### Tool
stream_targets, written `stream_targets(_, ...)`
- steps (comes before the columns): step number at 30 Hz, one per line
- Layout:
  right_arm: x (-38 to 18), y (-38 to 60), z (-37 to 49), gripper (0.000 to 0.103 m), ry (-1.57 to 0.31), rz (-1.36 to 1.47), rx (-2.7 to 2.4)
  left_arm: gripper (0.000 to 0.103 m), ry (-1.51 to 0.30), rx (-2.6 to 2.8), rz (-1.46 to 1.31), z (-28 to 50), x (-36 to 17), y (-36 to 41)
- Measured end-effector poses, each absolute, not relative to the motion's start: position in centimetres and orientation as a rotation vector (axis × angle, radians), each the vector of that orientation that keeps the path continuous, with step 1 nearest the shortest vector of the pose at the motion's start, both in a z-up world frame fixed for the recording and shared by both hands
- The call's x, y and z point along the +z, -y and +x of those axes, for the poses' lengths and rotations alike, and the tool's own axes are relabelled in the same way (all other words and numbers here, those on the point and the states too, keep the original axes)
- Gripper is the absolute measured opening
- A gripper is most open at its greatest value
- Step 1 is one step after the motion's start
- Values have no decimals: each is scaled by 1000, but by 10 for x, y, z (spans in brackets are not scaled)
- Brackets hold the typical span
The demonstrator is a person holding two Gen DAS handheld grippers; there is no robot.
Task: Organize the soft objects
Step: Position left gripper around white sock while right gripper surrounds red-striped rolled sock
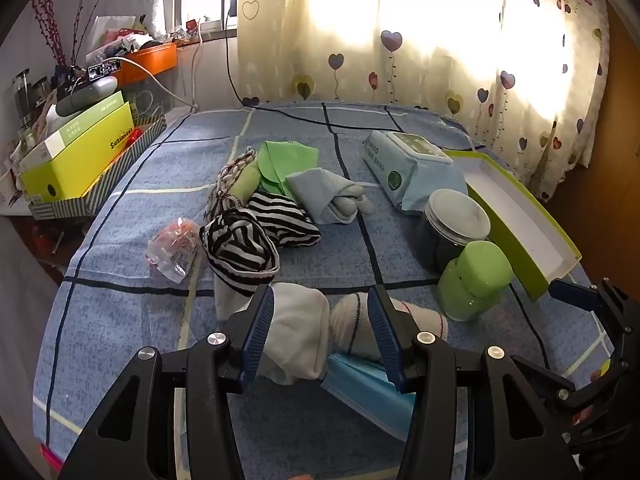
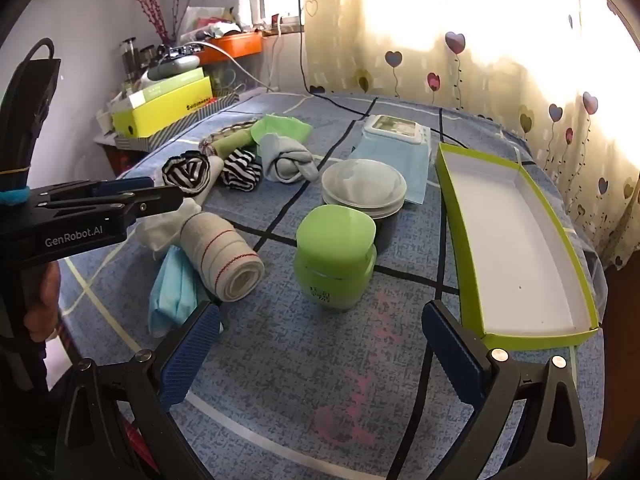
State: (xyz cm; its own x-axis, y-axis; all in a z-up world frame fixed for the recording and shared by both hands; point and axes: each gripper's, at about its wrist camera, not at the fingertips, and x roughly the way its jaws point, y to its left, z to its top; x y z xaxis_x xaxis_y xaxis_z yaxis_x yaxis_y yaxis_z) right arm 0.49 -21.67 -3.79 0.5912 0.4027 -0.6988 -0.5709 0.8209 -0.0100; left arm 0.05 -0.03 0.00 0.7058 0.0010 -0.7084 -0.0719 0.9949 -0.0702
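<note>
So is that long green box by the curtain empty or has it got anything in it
Empty. The right wrist view shows the green box open-topped with a bare white floor; no soft item lies inside it.

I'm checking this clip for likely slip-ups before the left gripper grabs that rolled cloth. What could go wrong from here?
1. The left gripper straddles both the white cloth and the rolled bandage, so closing might pinch both, or only loose fabric.
2. The blue face mask lies partly under the roll and could get dragged along.
3. The green jar stands between the roll and the open green box; a low carry across could topple it.
</note>
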Motion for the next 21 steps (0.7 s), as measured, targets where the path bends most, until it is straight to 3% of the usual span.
stream_targets(21, -40, 218, 5, 102, -747, -241, 576, 50, -805, 14, -100, -2, -6, -2)
